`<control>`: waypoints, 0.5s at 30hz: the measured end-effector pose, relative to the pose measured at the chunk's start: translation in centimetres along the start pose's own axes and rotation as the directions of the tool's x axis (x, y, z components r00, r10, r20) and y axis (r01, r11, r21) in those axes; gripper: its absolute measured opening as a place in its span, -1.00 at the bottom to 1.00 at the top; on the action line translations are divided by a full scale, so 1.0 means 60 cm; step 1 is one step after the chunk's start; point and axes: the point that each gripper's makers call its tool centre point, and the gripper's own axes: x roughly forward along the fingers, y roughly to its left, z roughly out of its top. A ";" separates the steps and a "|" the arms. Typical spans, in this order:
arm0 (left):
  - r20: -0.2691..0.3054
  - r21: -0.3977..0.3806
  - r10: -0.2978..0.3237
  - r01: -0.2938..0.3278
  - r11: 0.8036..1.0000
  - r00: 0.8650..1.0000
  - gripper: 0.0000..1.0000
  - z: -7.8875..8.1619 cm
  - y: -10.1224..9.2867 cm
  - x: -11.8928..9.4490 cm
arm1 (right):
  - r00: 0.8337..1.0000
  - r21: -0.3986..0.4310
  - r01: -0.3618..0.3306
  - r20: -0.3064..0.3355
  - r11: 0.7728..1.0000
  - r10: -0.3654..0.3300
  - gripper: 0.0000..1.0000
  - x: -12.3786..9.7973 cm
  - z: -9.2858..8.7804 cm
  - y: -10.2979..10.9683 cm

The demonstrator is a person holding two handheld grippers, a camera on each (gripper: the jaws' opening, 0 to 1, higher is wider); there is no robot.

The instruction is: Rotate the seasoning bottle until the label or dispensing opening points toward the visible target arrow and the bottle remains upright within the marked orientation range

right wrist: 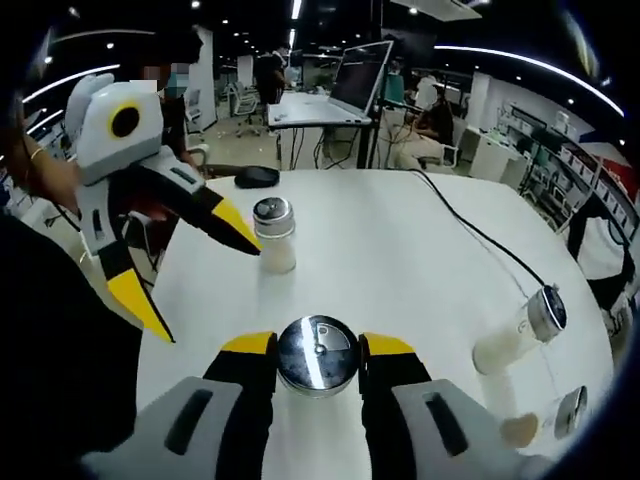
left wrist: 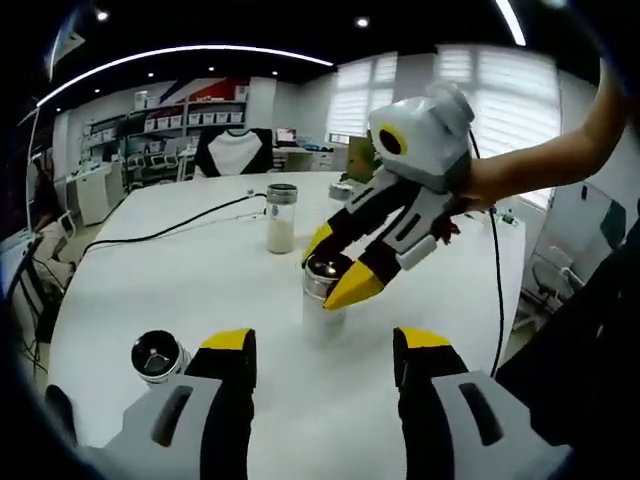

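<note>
Gripping the clear glass seasoning bottle with a shiny metal shaker lid point(right wrist: 316, 356), the right gripper point(right wrist: 316, 352) has its yellow-tipped jaws closed against both sides of the lid; bottle stands upright on the white table point(right wrist: 400, 250). In the left gripper view the same bottle point(left wrist: 322, 285) sits mid-table under the right gripper point(left wrist: 338, 262). Left gripper point(left wrist: 325, 350) is released, jaws spread wide, holding nothing (hovering near the table edge). Other shakers nearby: a tall jar of white powder point(left wrist: 281, 218) and a short metal-lidded one point(left wrist: 159, 357) beside the left jaw.
</note>
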 end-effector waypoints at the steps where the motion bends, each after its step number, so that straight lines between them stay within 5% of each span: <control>1: -0.001 0.005 -0.004 0.004 1.000 1.000 0.17 -0.003 -0.002 0.002 | 1.000 0.003 -0.005 0.001 1.000 0.005 -0.42 0.000 -0.001 0.004; 15: 0.017 0.051 -0.045 0.044 0.998 0.999 0.10 -0.015 -0.024 0.029 | 0.999 -0.024 -0.046 0.005 0.999 0.046 -0.42 0.000 -0.019 0.039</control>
